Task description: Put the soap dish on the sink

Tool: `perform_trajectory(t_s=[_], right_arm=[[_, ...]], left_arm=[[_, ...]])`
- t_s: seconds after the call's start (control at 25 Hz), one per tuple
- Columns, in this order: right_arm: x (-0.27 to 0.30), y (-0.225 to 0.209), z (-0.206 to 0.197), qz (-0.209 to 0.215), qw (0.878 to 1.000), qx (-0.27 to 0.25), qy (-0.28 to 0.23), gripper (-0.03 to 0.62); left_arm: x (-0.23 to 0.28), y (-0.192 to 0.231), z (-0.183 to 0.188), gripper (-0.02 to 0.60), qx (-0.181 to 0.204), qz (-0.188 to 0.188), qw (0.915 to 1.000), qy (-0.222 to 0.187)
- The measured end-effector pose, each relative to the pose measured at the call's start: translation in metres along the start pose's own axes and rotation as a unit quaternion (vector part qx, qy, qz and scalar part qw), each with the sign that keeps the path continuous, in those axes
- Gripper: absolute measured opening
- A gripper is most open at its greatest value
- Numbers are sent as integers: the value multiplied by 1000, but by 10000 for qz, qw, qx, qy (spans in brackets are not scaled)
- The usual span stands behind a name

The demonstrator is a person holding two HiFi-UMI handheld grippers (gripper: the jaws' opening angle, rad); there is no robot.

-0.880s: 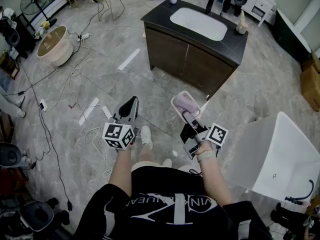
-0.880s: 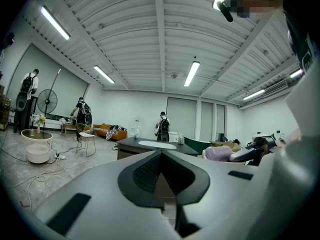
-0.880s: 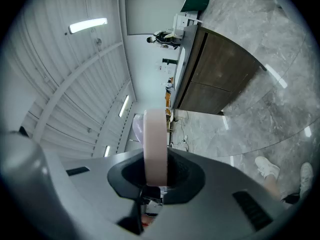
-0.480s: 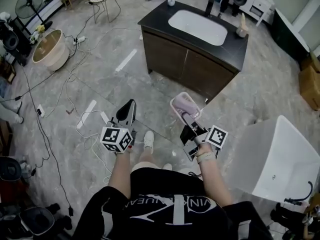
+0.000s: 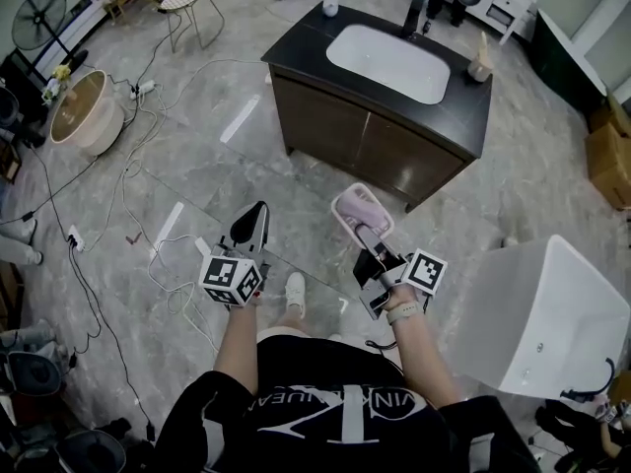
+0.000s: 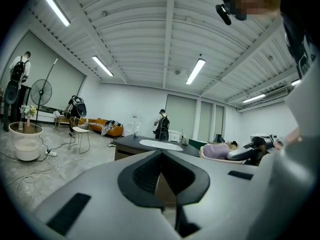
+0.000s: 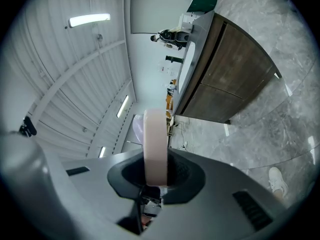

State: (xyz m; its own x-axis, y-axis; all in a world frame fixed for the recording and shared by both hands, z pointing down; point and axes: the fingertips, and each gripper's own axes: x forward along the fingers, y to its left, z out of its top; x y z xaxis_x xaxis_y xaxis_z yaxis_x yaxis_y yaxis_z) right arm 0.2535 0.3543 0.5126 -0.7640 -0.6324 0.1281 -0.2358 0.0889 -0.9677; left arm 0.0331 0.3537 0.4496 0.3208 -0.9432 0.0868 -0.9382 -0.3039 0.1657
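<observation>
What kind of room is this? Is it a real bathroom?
Probably not a real bathroom, more like a big studio set up like one. A sink cabinet stands alone mid-floor, a white bathtub sits nearby, and cables trail across the floor.

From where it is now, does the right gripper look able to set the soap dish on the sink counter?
Probably not yet. The right gripper holds the soap dish over open floor, well short of the sink counter. Nothing blocks the way; stepping closer should do it.
</observation>
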Motion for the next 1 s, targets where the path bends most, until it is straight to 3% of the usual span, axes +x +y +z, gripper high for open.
perform_trajectory(t_s=[0.4, 1.0], right_arm=[[59, -3, 27, -181, 9993, 237, -220, 60], [151, 2, 49, -88, 9973, 350, -639, 60]], left_arm=[[60, 56, 17, 15, -121, -160, 9998, 91], [128, 133, 29, 15, 9, -649, 9975, 265]])
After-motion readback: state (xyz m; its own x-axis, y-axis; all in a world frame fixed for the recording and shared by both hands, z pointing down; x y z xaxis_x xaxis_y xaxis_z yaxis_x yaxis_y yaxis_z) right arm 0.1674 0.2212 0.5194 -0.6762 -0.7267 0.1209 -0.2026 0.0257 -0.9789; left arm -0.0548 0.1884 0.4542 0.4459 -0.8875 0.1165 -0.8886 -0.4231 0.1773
